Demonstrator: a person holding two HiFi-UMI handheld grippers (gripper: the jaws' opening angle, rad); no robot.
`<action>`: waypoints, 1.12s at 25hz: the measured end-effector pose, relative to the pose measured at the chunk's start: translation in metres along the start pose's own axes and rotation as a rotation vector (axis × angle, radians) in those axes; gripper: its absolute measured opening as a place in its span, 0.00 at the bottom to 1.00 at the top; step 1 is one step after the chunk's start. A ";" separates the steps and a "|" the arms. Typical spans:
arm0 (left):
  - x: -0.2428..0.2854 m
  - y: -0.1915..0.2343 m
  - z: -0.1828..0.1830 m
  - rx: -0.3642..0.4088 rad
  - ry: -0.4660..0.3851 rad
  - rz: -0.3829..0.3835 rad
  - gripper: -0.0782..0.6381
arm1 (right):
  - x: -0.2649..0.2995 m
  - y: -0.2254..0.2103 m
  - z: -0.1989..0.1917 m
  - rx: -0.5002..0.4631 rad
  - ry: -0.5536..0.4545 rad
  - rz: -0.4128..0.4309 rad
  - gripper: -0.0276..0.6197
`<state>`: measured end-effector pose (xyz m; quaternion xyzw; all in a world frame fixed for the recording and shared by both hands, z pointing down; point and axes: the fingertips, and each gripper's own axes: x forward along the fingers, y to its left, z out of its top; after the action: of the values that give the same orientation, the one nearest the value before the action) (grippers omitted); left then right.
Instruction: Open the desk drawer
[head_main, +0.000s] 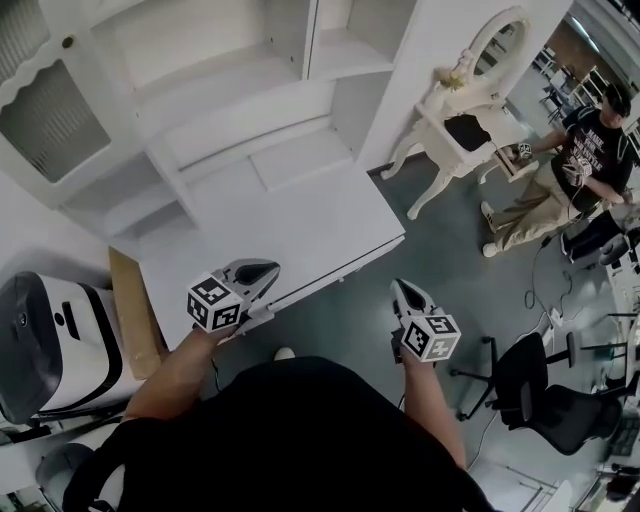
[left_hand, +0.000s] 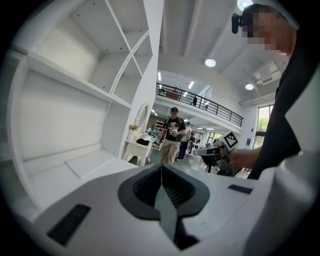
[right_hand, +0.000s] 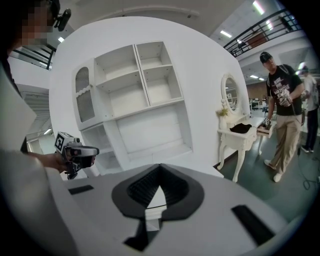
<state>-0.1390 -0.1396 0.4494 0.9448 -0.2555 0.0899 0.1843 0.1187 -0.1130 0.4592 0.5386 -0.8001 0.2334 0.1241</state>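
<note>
While both tools hover short of the drawer (head_main: 345, 262), seen only as a thin, seemingly shut front under the white counter (head_main: 300, 215), the task is at its approach. The left tool (head_main: 262, 272) hangs over the counter's near edge and the right tool (head_main: 403, 292) over the floor (head_main: 440, 260), each with jaws together on nothing. Next, one likely must dip below the lip, part its jaws and find a pull.

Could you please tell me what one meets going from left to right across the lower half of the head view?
black-and-white machine → cardboard sheet → left gripper → right gripper → black office chair
</note>
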 end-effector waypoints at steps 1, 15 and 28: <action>0.000 0.001 -0.001 0.004 0.007 -0.011 0.13 | 0.001 0.001 -0.001 0.001 0.003 -0.005 0.05; 0.017 0.012 0.000 -0.001 0.020 -0.019 0.13 | 0.017 -0.017 -0.013 0.030 0.034 -0.022 0.05; 0.049 0.019 0.019 -0.029 -0.009 0.091 0.13 | 0.063 -0.071 -0.010 -0.003 0.116 0.053 0.05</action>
<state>-0.1058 -0.1844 0.4503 0.9299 -0.3002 0.0901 0.1927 0.1591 -0.1806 0.5129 0.5027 -0.8058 0.2662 0.1648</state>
